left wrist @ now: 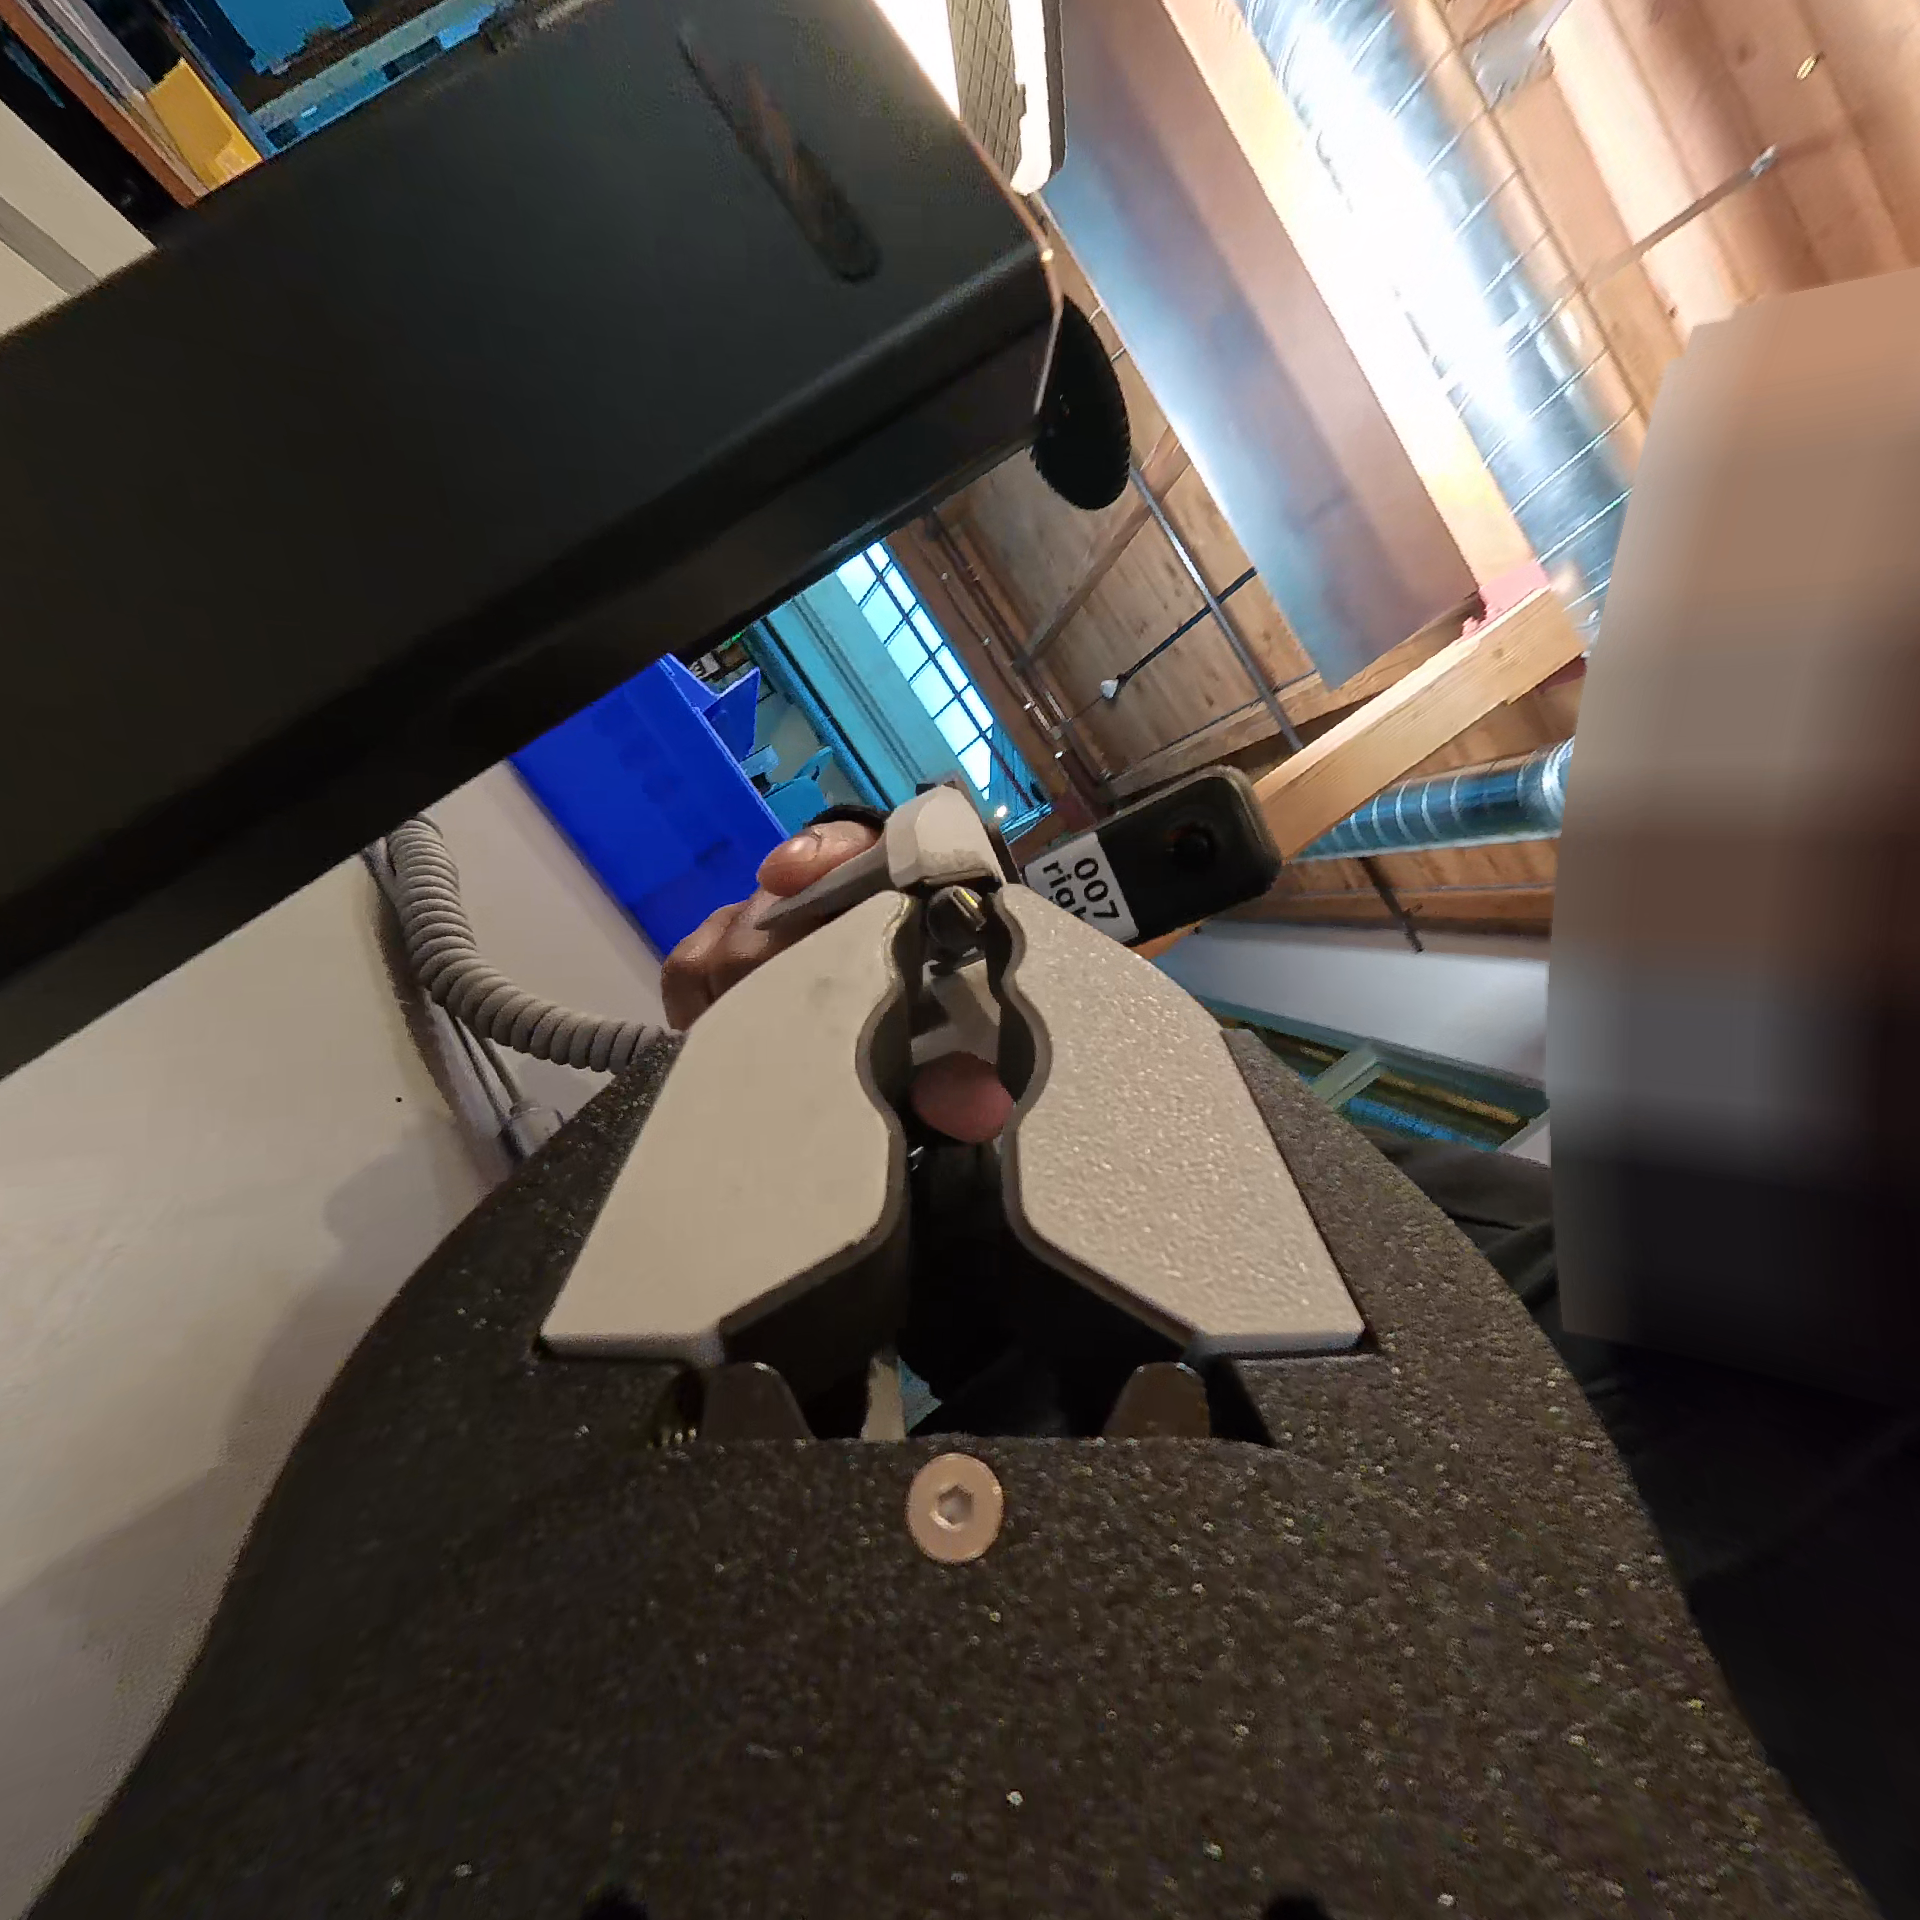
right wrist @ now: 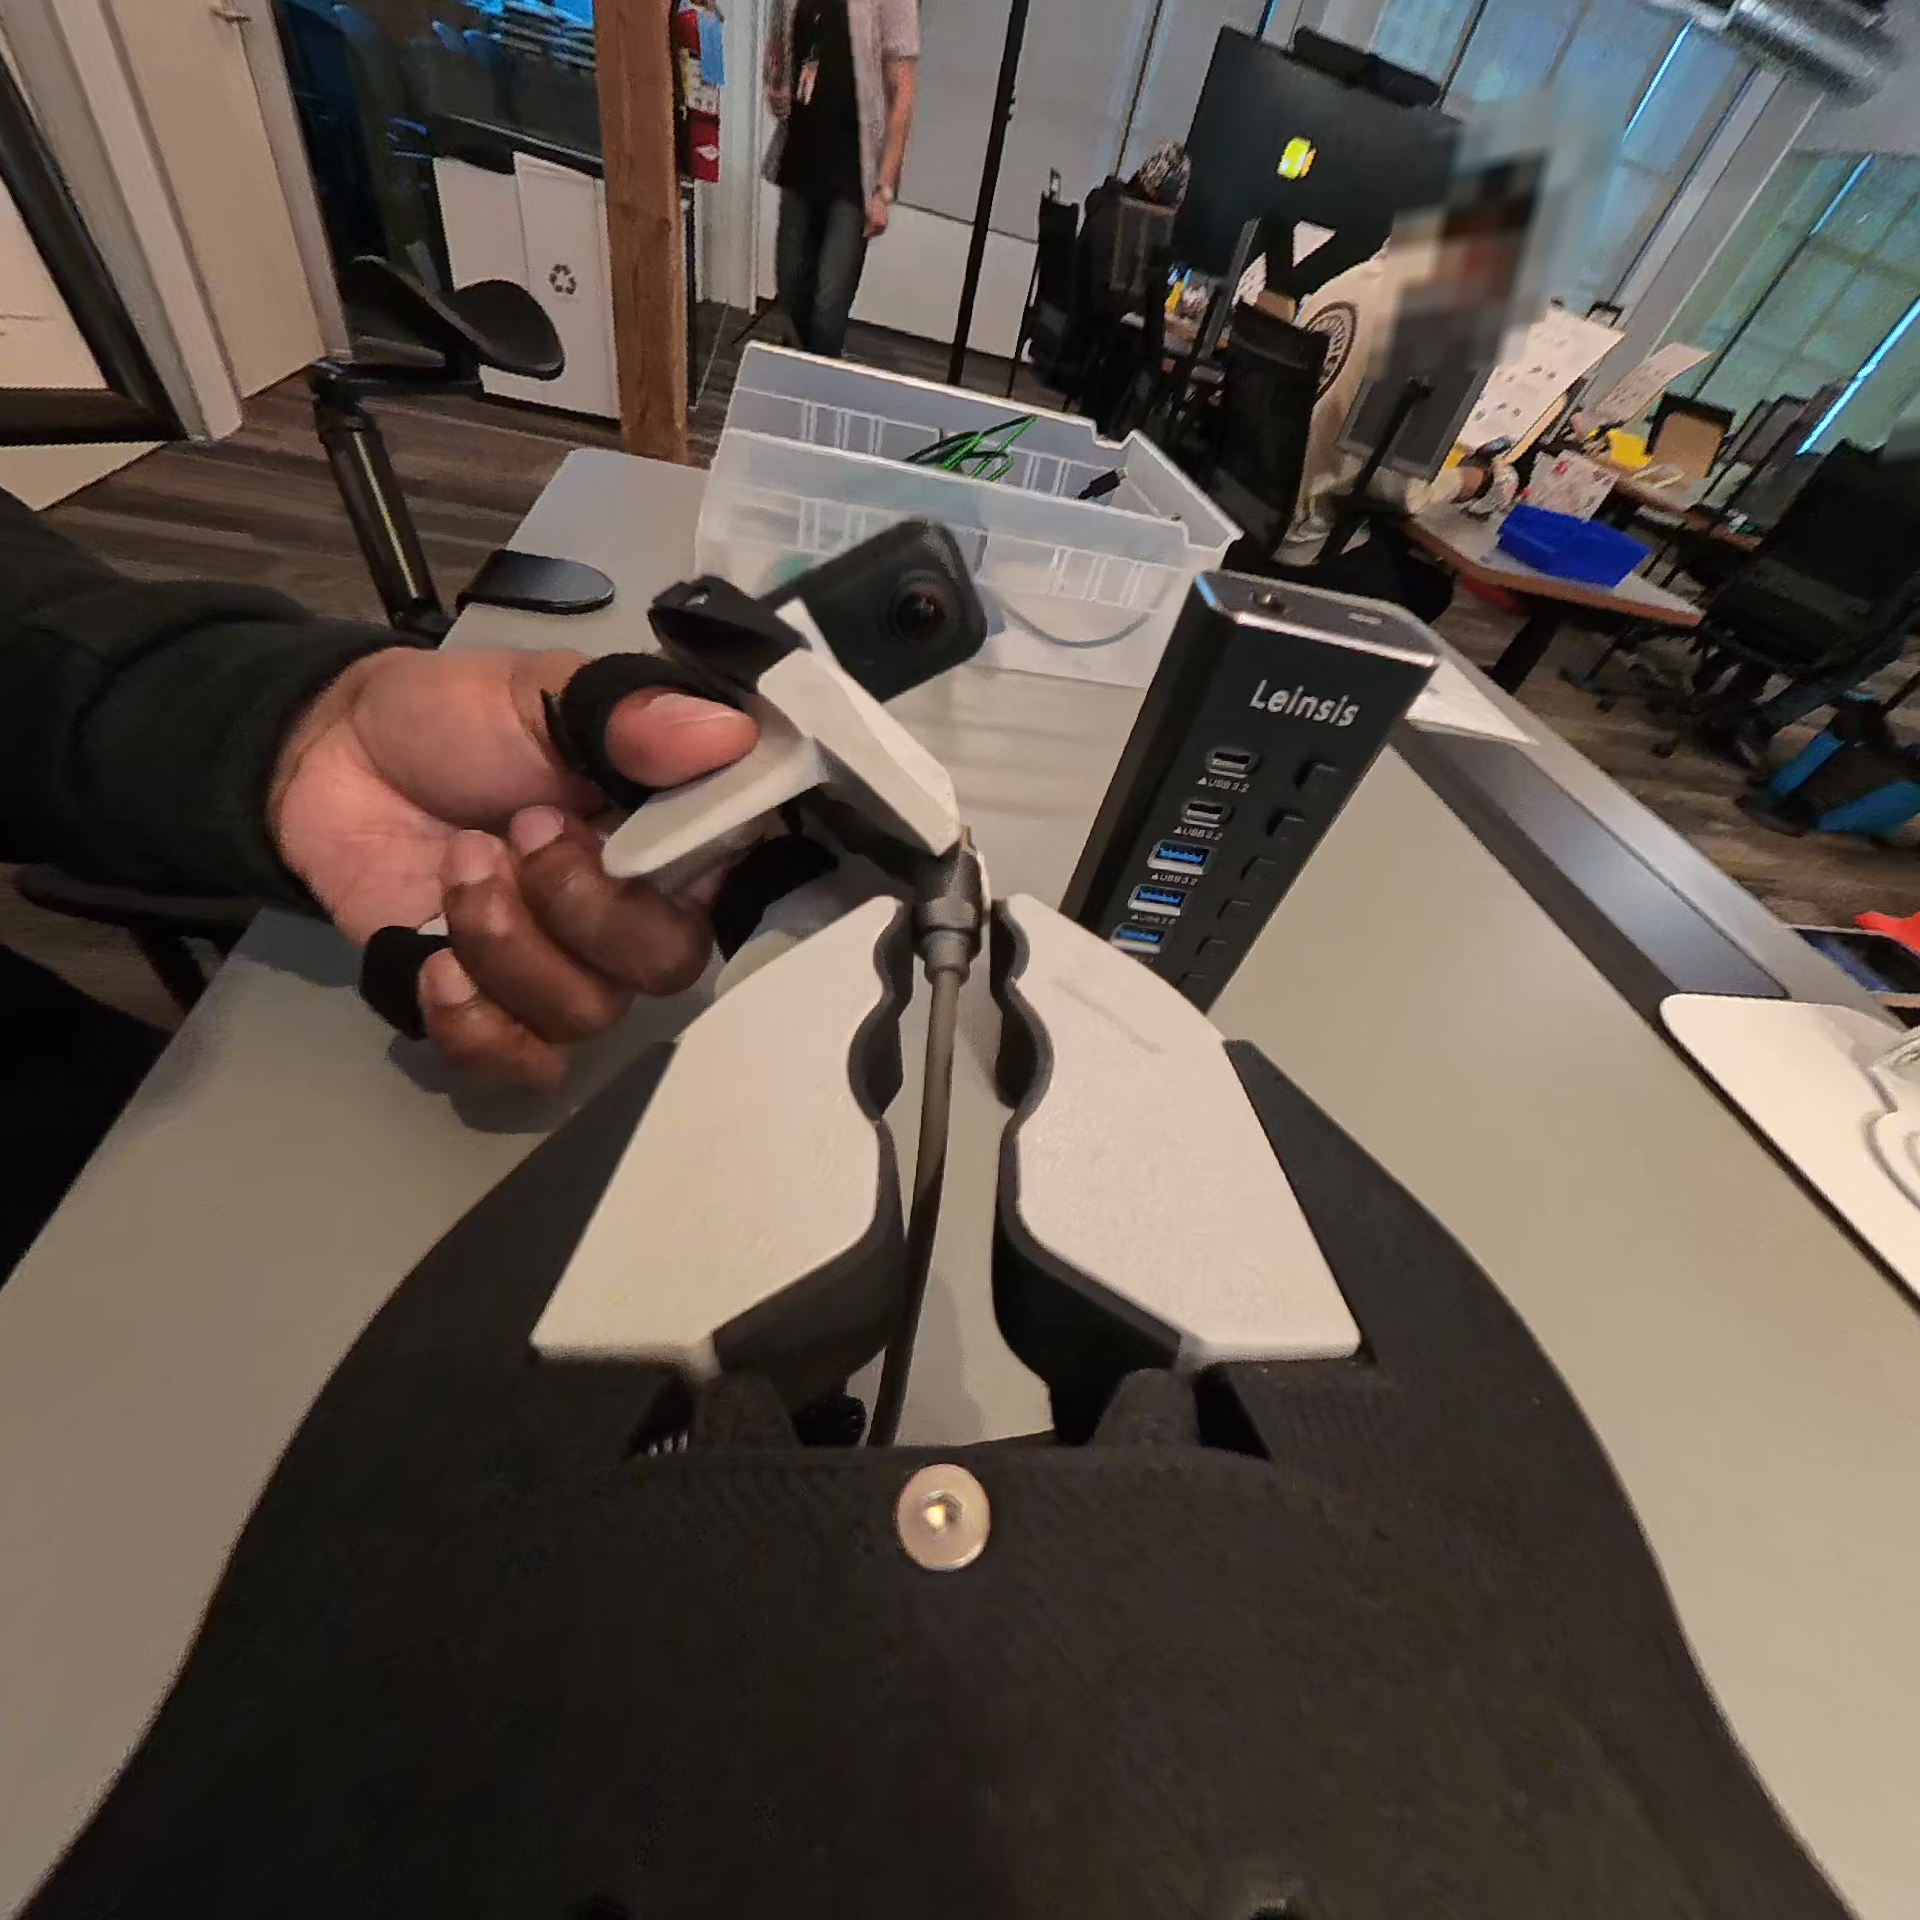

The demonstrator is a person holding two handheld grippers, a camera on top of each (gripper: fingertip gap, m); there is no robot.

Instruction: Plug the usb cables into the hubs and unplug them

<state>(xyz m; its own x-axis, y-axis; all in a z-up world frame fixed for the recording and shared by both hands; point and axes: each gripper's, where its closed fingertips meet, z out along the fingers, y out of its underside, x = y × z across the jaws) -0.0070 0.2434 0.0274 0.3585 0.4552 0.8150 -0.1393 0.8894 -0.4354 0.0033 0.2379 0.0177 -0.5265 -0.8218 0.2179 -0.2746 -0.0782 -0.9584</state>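
Observation:
A black USB hub (right wrist: 1247, 769) stands upright on the grey table (right wrist: 1403, 1039), just behind and to the right of my right gripper (right wrist: 948, 909). The right gripper's fingers close on the dark plug (right wrist: 951, 896) of a grey USB cable (right wrist: 930, 1122) that runs back between them. My left gripper (right wrist: 951, 836), held by a hand (right wrist: 468, 810), comes in from the left and pinches the same plug's tip. In the left wrist view my left gripper (left wrist: 951, 920) is shut on the small metal plug (left wrist: 954, 925). The hub (left wrist: 468, 416) looms at the upper left, and the right gripper's finger (left wrist: 930, 842) lies beyond.
A clear plastic bin (right wrist: 935, 499) with cables stands behind the hub. A white flat pad (right wrist: 1787, 1091) lies at the table's right edge. A grey coiled cable (left wrist: 447, 935) and a blue bin (left wrist: 644, 800) show in the left wrist view. People and desks are in the background. The tips of both grippers are at nearly the same place. From either gripper's tips it is about 7 cm to the black USB hub (right wrist: 1247, 769).

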